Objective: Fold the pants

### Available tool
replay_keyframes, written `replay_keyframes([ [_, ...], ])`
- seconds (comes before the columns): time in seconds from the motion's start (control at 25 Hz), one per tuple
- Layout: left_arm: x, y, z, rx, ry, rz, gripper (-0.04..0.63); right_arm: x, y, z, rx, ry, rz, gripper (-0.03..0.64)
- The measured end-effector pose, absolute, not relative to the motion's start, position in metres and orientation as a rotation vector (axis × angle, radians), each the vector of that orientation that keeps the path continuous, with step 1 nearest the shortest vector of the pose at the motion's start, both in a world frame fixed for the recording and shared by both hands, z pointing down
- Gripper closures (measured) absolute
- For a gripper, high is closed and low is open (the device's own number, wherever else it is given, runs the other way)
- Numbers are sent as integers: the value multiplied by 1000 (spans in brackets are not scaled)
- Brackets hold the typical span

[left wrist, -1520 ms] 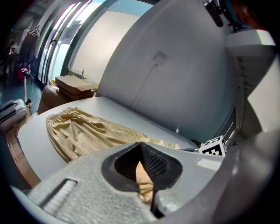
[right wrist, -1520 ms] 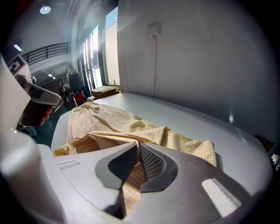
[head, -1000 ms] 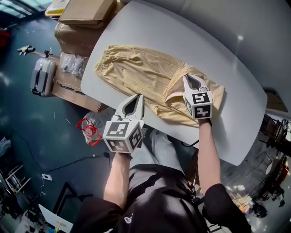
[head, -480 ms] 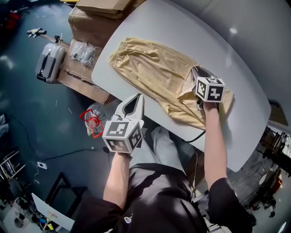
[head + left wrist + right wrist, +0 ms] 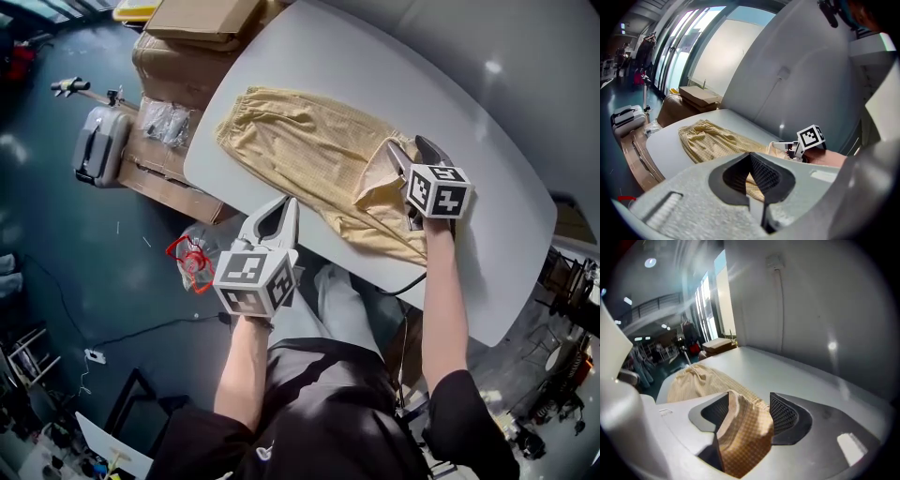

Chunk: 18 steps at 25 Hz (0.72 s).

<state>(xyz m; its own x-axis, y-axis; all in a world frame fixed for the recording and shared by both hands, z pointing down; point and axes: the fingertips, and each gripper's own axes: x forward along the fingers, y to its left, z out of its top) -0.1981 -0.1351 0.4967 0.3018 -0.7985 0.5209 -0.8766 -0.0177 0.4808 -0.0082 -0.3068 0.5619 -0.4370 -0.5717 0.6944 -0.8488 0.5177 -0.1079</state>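
Pale yellow checked pants (image 5: 309, 155) lie spread on the white table (image 5: 487, 234), waistband to the far left. A leg end is folded back over the cloth near my right gripper (image 5: 410, 147). That gripper's jaws have just been opening and stand wide apart, with the folded hem (image 5: 745, 427) loose between them. The rest of the pants (image 5: 696, 378) stretches away beyond the jaws. My left gripper (image 5: 285, 203) is shut and empty, hanging off the table's near edge over the floor. In the left gripper view its jaws meet (image 5: 750, 154), with the pants (image 5: 715, 140) and the right gripper (image 5: 785, 147) beyond.
Cardboard boxes (image 5: 192, 37) stand past the table's left end, with plastic bags (image 5: 164, 122) and a grey suitcase (image 5: 97, 145) on the dark floor. A red wire object (image 5: 190, 262) lies by the near table edge. Bare tabletop extends right of the pants.
The right gripper rolled, shifted a little and went from shut on the folded hem to wide open; the hem now sits loose between its jaws. The left gripper stays shut off the table.
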Motion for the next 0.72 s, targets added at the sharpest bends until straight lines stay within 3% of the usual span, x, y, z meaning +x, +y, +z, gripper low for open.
replay_keyframes([
  [0.32,-183,-132,493,1883,-1453,152,592,3,-285,529,1178,-2211,514,355],
  [0.72,-127,-147,458,2054,-1323,152,592,87,-228,437,1549,-2250,483,430],
])
